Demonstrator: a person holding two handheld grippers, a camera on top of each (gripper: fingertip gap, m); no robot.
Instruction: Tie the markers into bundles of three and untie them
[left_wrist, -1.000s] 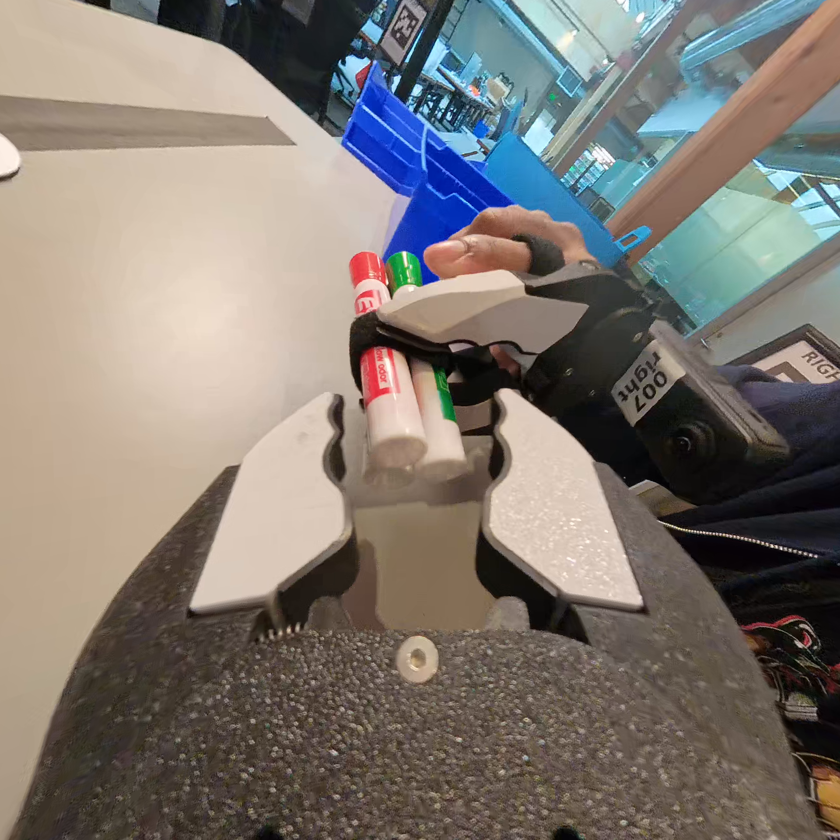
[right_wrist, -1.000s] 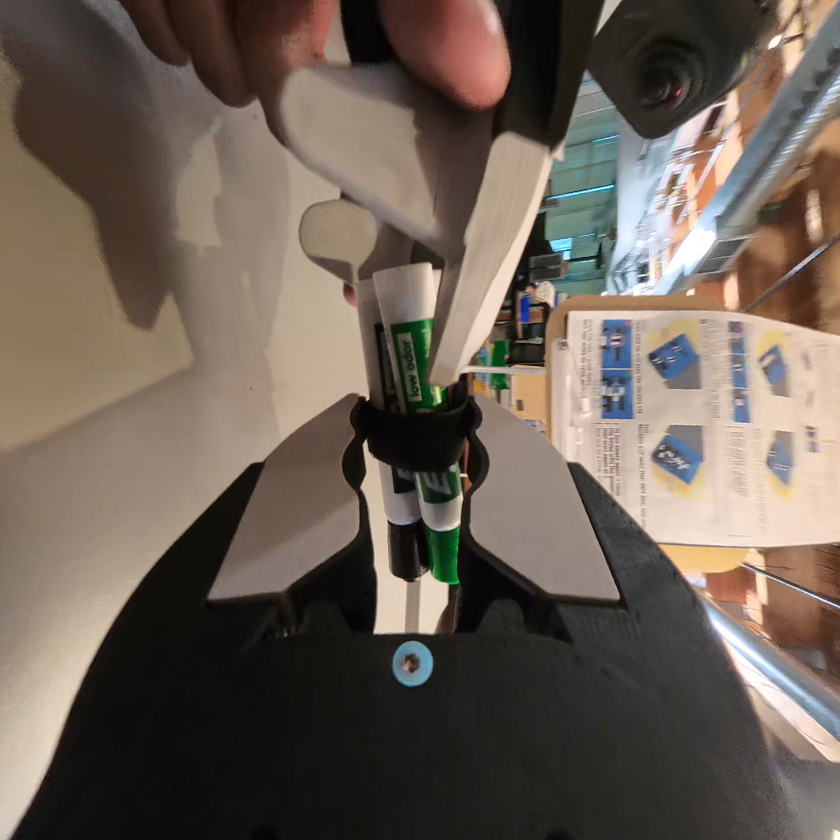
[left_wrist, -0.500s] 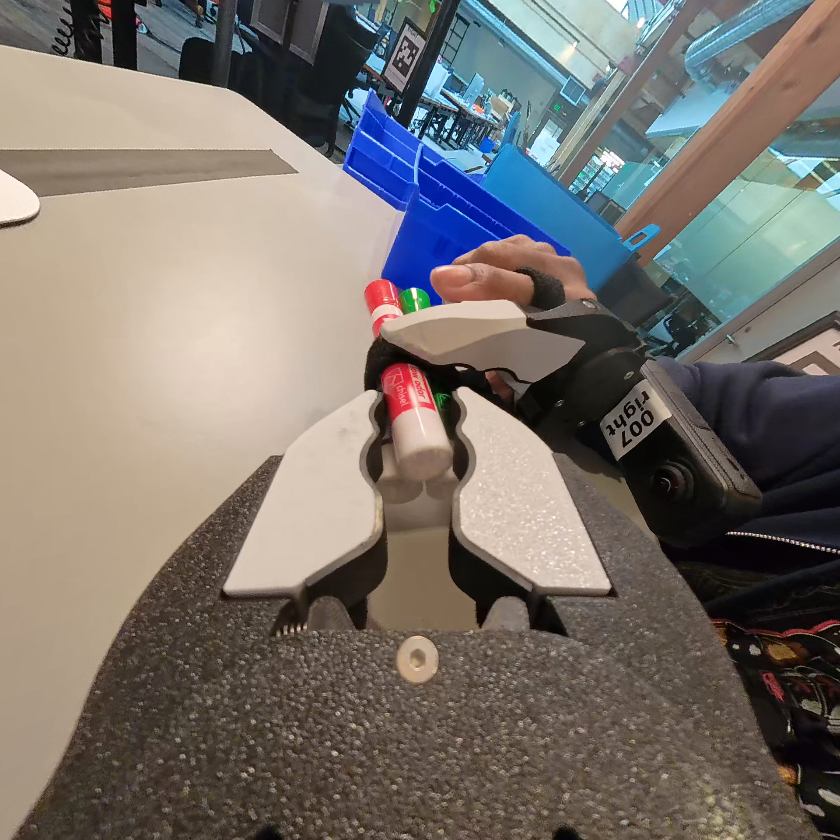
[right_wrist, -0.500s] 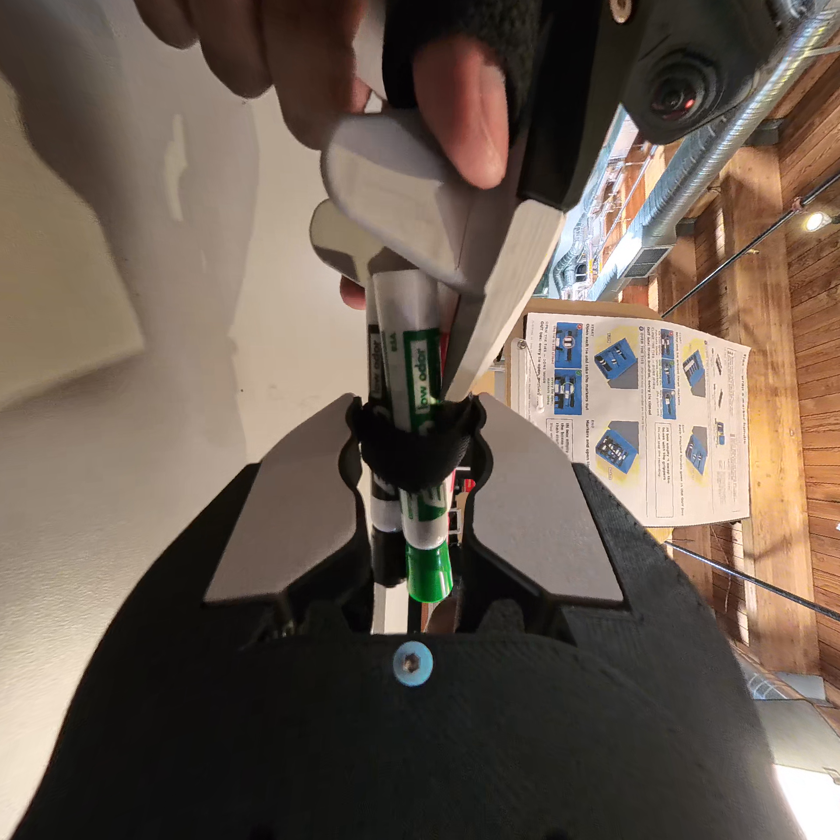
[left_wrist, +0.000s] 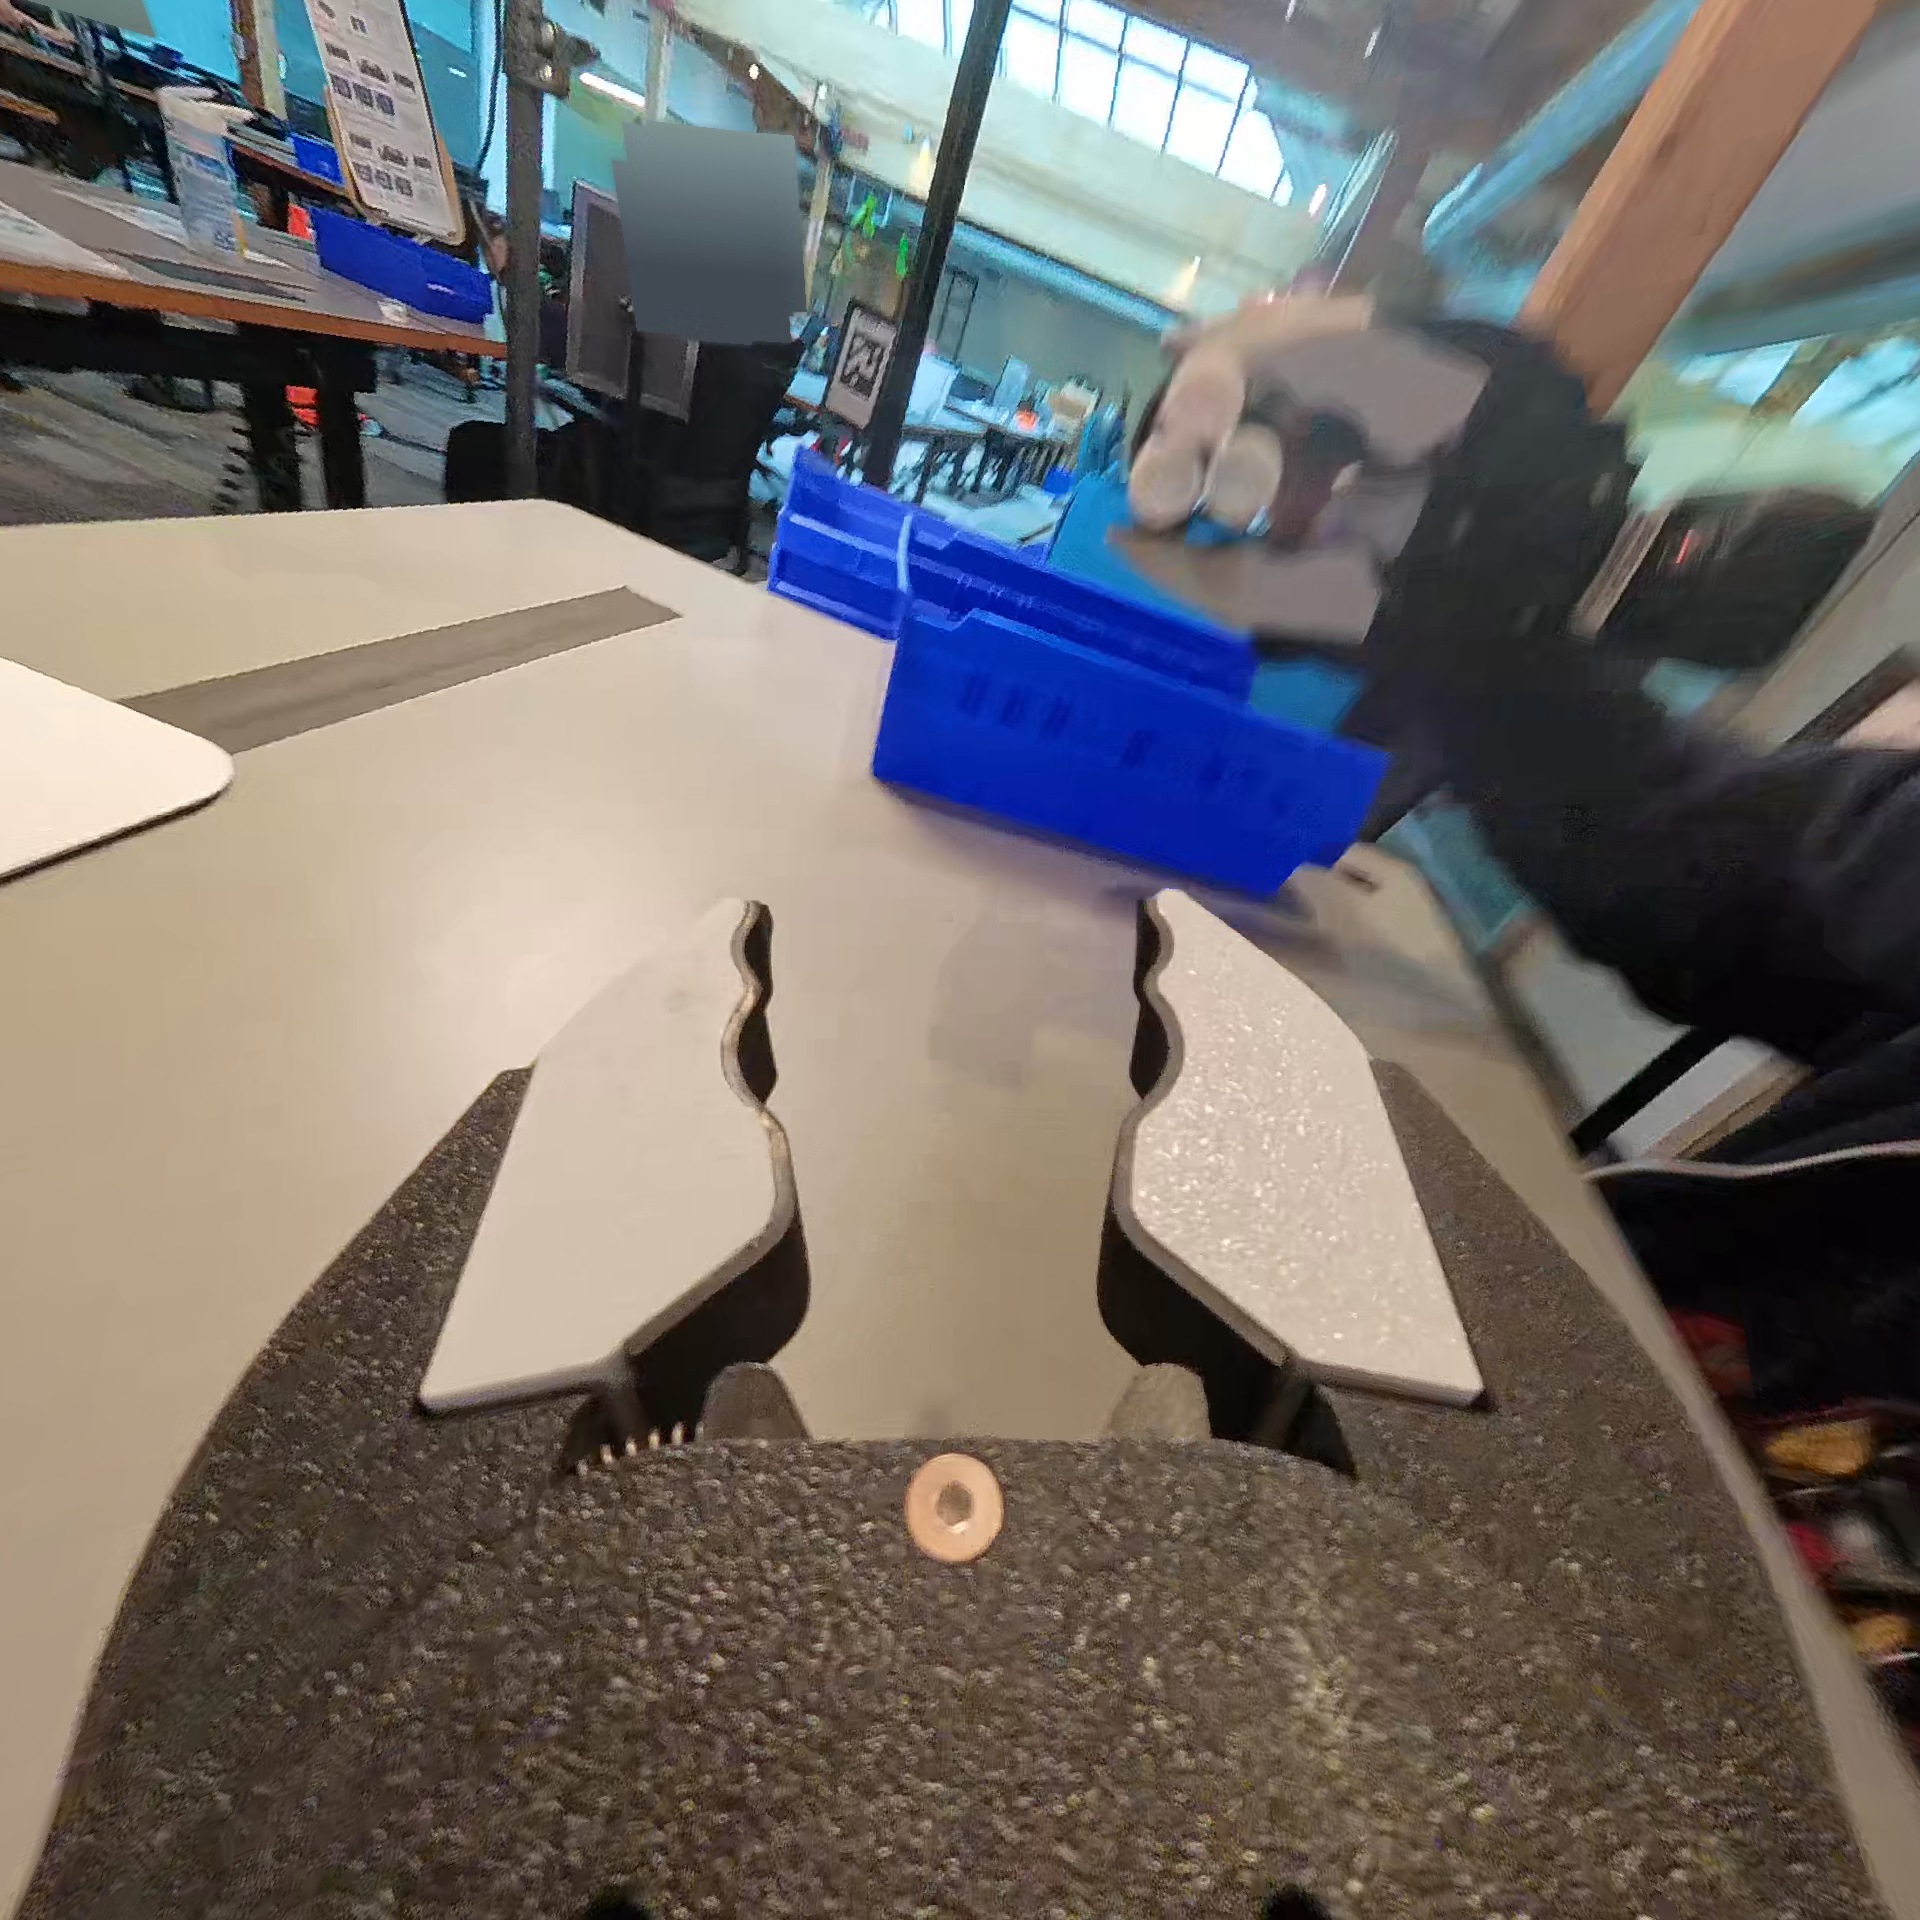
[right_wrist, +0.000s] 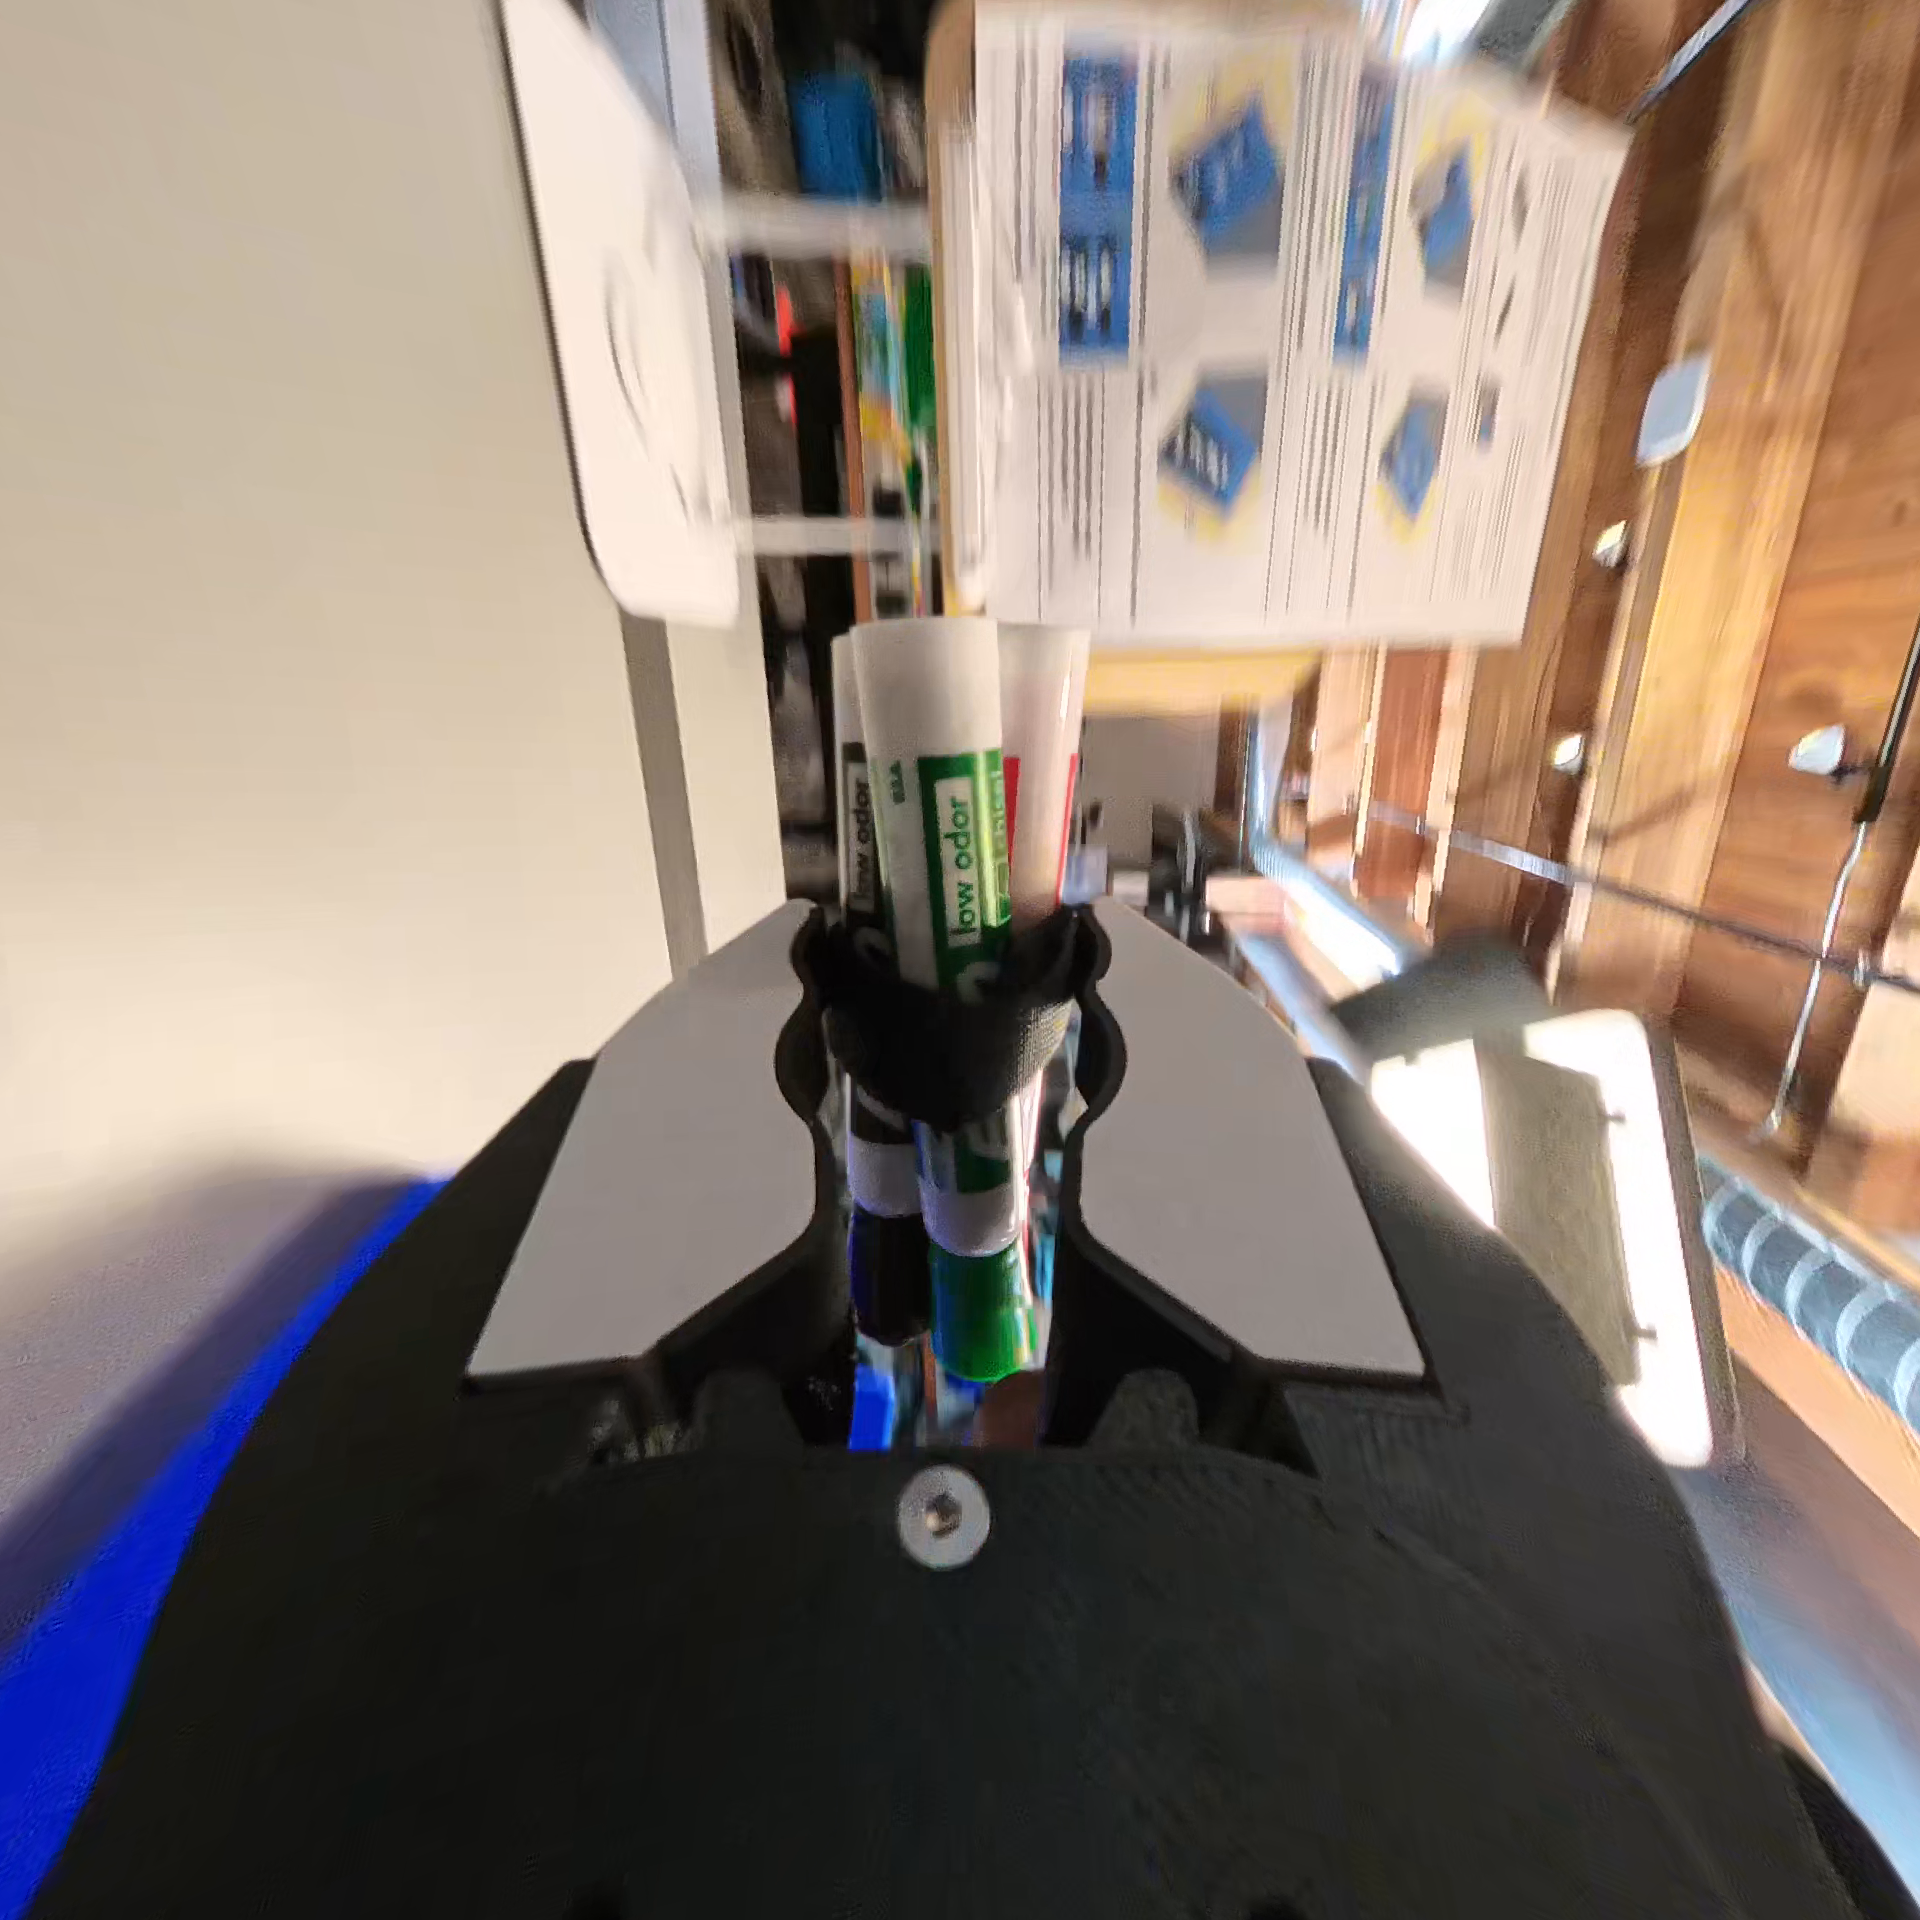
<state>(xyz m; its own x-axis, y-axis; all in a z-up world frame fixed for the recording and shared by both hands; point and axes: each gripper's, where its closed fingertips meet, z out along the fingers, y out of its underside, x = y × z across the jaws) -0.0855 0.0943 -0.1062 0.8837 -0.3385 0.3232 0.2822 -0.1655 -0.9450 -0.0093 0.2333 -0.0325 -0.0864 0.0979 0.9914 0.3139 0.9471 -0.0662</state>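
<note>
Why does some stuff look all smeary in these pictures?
Left wrist view: the right gripper and blue bin are smeared by motion, while the left gripper stays sharp. Right wrist view: the poster behind is streaked, the marker bundle fairly crisp.

Both wrist views low over table (left_wrist: 312, 935) (right rolled sideways).

Left hand-held gripper (left_wrist: 951, 971) agape; right (right_wrist: 945, 961) clamped
</note>
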